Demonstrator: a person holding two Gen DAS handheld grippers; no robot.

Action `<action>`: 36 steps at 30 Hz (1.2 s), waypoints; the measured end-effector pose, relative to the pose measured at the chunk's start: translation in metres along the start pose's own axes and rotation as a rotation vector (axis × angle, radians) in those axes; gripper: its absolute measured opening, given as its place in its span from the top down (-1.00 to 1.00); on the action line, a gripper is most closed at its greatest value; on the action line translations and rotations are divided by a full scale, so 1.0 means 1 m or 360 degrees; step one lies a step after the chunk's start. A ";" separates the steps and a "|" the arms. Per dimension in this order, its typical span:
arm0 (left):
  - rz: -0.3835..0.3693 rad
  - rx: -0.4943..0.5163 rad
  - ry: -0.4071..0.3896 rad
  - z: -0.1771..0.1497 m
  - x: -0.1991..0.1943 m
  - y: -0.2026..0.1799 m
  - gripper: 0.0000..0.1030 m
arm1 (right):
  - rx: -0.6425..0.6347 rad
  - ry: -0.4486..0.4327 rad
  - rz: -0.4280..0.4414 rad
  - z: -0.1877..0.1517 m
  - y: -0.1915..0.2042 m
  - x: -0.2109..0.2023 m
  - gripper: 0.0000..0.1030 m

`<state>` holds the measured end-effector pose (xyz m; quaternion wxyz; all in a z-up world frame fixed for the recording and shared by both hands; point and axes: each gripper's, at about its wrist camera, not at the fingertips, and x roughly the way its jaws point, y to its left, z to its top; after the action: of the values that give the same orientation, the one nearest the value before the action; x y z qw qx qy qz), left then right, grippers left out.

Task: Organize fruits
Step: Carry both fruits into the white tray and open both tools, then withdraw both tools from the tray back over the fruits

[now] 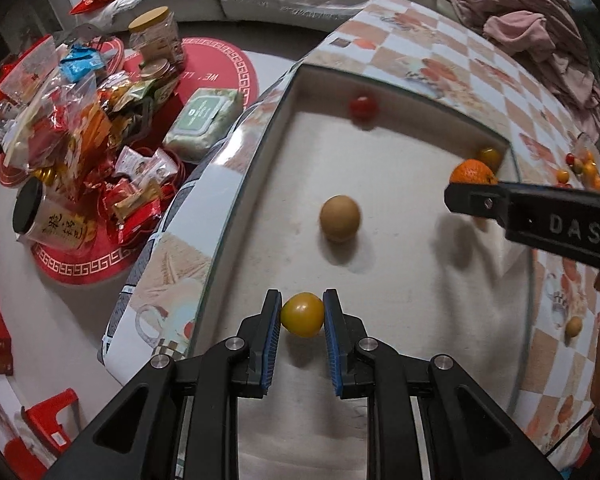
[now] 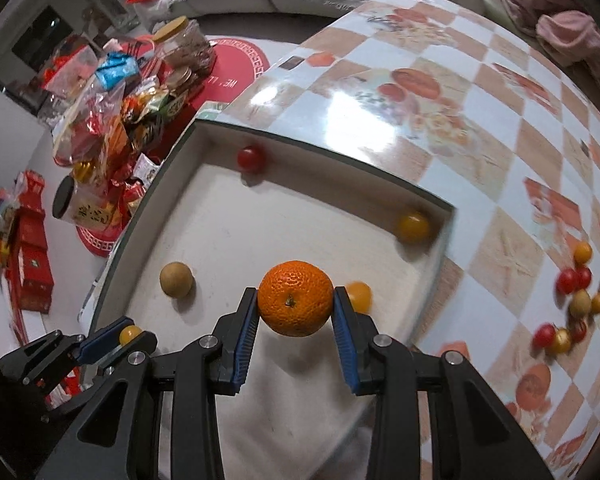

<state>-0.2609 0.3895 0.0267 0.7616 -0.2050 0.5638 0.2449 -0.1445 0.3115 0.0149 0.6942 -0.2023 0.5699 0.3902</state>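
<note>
Right wrist: mandarin between tongs

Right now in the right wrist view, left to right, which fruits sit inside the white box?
Yellow tomato held by the left gripper → brown fruit → red tomato → mandarin held by the right gripper → yellow tomato in the far corner.

We saw even indoor light, white glare on the tablecloth beyond the tray, soft shadows under fruit, and fisheye-bent, dark, blurred edges.
</note>
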 end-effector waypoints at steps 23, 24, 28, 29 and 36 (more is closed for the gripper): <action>0.0074 0.0102 -0.0019 -0.003 0.008 -0.006 0.55 | -0.0212 0.0017 -0.0180 0.013 0.020 0.031 -0.11; 0.0074 0.0107 -0.0017 -0.003 0.009 -0.006 0.55 | -0.0213 0.0016 -0.0180 0.012 0.019 0.031 -0.11; 0.0078 0.0147 -0.0020 -0.003 0.008 -0.007 0.54 | -0.0194 0.0013 -0.0166 0.011 0.017 0.031 -0.11; 0.0073 0.0156 -0.0020 -0.004 0.008 -0.008 0.32 | -0.0192 0.0014 -0.0162 0.010 0.017 0.031 -0.12; 0.0078 0.0194 -0.0050 -0.009 0.004 -0.014 -0.41 | -0.0166 0.0003 -0.0153 0.009 0.010 0.027 -0.13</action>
<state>-0.2583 0.3736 0.0210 0.7753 -0.1404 0.5705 0.2319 -0.1449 0.3325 -0.0067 0.7003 -0.2658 0.5389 0.3854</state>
